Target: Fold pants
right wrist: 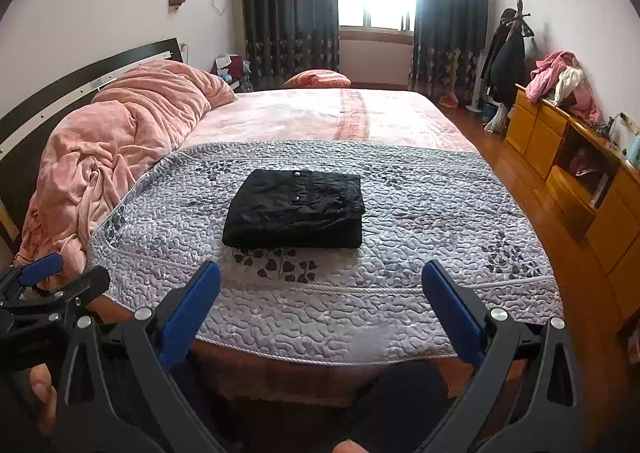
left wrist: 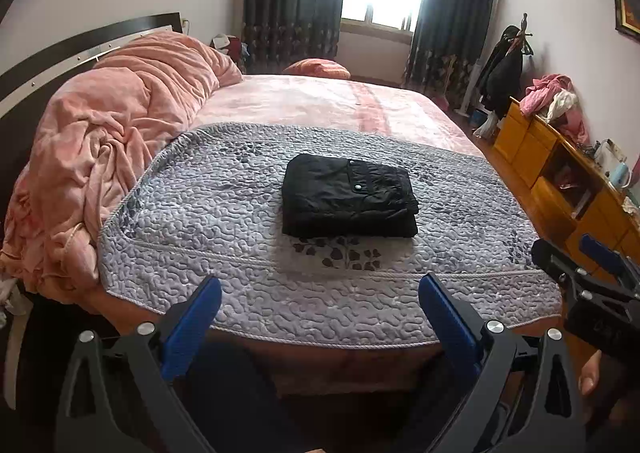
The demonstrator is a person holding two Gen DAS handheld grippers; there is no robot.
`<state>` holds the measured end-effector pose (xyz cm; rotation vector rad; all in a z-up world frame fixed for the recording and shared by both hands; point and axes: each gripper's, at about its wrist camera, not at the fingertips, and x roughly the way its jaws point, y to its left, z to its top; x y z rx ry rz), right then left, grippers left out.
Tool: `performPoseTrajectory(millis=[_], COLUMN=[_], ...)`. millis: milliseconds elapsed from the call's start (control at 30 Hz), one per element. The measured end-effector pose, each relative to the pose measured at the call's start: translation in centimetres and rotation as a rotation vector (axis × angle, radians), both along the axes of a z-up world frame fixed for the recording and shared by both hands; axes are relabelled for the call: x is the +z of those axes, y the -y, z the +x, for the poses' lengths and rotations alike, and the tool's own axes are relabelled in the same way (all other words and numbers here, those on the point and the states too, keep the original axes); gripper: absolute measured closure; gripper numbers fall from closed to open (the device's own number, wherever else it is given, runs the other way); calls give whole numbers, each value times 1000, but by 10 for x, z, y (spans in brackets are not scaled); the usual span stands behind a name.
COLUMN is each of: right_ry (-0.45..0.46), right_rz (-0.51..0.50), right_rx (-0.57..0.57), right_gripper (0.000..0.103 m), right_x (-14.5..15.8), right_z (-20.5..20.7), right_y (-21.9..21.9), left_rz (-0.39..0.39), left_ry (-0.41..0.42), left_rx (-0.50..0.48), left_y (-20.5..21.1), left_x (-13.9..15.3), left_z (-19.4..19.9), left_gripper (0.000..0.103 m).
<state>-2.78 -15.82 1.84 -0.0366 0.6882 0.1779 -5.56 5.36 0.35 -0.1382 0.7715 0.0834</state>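
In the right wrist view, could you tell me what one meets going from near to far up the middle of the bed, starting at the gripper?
Right gripper, open → grey quilted cover → folded black pants lying on it → pink bedspread → orange pillow → window between dark curtains.

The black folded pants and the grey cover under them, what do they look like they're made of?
The pants: probably a matte woven cloth, cotton or a blend; fine crinkles, no sheen, with metal-looking snap buttons. The grey cover: a quilted textile, likely soft plush or velvety; puffy stitched squiggles, a faint sheen and a corded edge. Exact fibre can't be told from here.
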Motion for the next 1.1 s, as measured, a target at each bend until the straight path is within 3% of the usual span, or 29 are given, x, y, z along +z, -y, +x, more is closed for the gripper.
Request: performPoseTrajectory(millis=[533, 733, 1100], right_ry=[-7, -8, -32], right_rz=[3, 4, 12], right_rx=[14, 14, 16], right_gripper=[3, 3, 3], right_x=[-3, -4, -9], right_z=[8, 8, 12], right_y=[-3, -4, -4], left_rz=[-5, -24, 15], left_ry=[5, 51, 43], left_rx=[-4, -10, -15], left_y=[5, 2, 10], left_x=[8, 11, 10], left_z=[10, 6, 10], left_gripper=[4, 4, 4])
